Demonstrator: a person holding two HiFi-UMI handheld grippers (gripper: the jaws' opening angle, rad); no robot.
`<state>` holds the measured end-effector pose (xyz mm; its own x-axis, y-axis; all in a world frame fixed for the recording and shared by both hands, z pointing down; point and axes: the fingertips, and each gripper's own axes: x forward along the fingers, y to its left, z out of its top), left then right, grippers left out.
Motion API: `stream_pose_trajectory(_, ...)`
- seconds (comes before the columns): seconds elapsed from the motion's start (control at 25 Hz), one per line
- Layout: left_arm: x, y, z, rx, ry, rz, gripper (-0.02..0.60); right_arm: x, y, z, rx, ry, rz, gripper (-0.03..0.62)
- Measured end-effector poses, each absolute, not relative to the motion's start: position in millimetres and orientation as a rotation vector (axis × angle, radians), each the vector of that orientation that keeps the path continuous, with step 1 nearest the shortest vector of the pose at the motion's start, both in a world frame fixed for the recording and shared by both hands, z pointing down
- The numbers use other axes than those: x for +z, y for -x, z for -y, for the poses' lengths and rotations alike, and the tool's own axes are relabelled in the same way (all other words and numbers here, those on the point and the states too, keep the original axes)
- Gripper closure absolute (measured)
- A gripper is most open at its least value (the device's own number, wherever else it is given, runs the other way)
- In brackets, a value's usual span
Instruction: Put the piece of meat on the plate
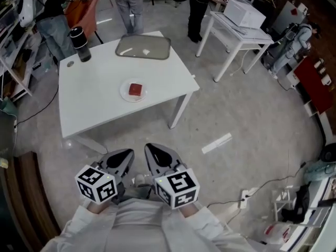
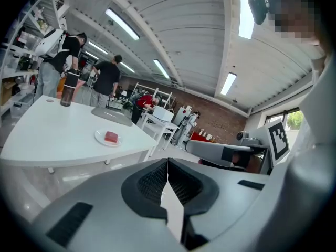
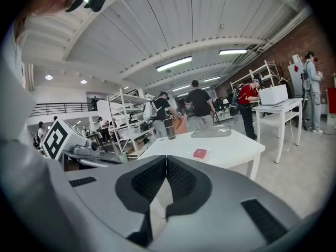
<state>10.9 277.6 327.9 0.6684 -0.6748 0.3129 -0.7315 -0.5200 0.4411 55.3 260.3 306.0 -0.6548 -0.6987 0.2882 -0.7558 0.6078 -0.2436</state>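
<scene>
Already meat point(image 1: 136, 90) sits on plate point(image 1: 124, 92); left gripper point(image 1: 126, 156) and right gripper point(image 1: 153, 151) jaws pressed together.

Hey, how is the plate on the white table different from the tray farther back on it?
The plate is small, round and white; the tray is larger, rectangular with rounded corners, and greyish. The plate holds the piece of meat; the tray looks empty. The plate sits near the middle of the table; the tray lies at its far edge. Both lie flat on the table.
</scene>
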Motion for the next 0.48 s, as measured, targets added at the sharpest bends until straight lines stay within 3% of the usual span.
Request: stream_pose_trajectory(0.48,340.2,13.0,-239.2,0.145,-2.349,0.971,0.569,326.7,-32.8,-222.5,0.58,-1.285,2.562,0.579)
